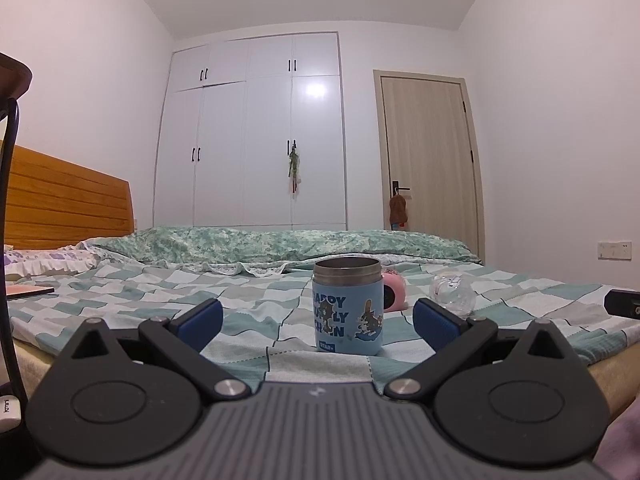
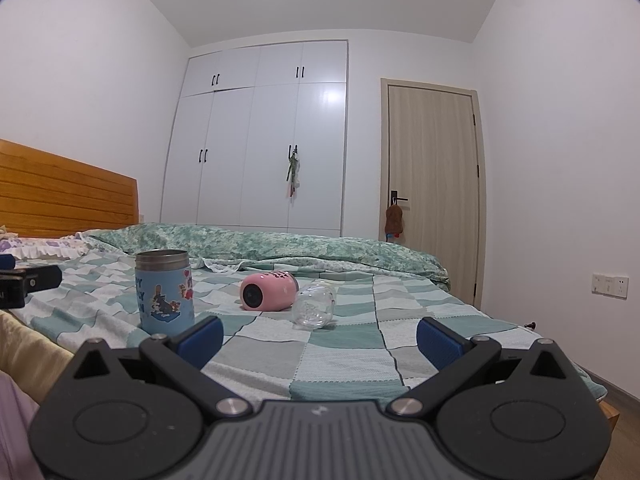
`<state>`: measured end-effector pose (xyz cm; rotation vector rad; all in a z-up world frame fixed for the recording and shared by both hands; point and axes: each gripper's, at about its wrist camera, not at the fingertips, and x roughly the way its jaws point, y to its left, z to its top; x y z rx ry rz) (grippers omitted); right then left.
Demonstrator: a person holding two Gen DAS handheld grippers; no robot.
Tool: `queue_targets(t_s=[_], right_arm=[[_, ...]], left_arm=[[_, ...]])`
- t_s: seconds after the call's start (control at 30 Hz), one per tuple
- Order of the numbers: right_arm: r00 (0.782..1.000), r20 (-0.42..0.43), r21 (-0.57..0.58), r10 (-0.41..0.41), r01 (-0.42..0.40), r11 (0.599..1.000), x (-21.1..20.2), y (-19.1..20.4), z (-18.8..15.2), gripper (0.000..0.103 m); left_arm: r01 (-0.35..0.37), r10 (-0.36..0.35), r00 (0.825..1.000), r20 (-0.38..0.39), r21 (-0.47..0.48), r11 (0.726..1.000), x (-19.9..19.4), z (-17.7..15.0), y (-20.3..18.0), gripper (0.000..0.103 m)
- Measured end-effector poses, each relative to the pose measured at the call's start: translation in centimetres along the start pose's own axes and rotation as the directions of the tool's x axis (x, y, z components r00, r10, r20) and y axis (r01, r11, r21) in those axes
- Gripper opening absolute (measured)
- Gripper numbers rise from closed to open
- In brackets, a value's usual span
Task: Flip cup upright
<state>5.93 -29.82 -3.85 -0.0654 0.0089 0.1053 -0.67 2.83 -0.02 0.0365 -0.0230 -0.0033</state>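
While both grippers sit low at the near edge of the bed (image 2: 344, 344), held level and pointing across it toward the wardrobe (image 1: 256, 132), neither has hold of anything. The left gripper (image 1: 318, 316) has its jaws spread wide, blue pads (image 1: 202, 318) well apart, w/ the blue cup (image 1: 347, 306) standing upright just beyond and between them, slightly right of centre; nothing touches the cup. Its steel rim faces up, cartoon print toward the camera.

The right gripper (image 2: 320, 336) is likewise wide open, fingers (image 2: 438, 342) flanking bare checked sheet. From the right wrist view the blue cup (image 2: 165, 290) stands near the bed's near-left edge, just past the left pad. Toward the middle of the bed a pink cup (image 2: 266, 291) lies on its side, base toward the camera, and a clear glass cup (image 2: 314, 304) lies on its side just beside it to the right; the two look to be touching, tho the glass edge is hard to make out.

In the left wrist view the pink cup (image 1: 394, 290) is mostly hidden behind the blue one, the clear cup (image 1: 454, 294) to its right. A dark part of the other gripper shows at each view's side edge. The green quilt (image 2: 248, 244) is bunched along the far edge; wooden headboard (image 2: 60, 192) at left, door (image 2: 432, 184) at right.
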Motion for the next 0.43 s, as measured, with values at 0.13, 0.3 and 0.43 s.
queue_targets(t_s=[0.13, 0.3, 0.43], right_arm=[[1.000, 0.000, -0.001, 0.001, -0.001, 1.000, -0.01, 0.02, -0.02, 0.103], [1.000, 0.000, -0.002, 0.000, 0.000, 1.000, -0.01, 0.04, -0.02, 0.103], [1.000, 0.000, -0.001, 0.001, -0.001, 1.000, -0.01, 0.05, -0.02, 0.103]], left_arm=[[-0.002, 0.002, 1.000, 0.000, -0.002, 1.000, 0.06, -0.02, 0.02, 0.103], [-0.006, 0.006, 1.000, -0.004, -0.003, 1.000, 0.37, -0.08, 0.03, 0.103], [-0.001, 0.001, 1.000, -0.006, -0.002, 1.000, 0.37, -0.10, -0.04, 0.103]])
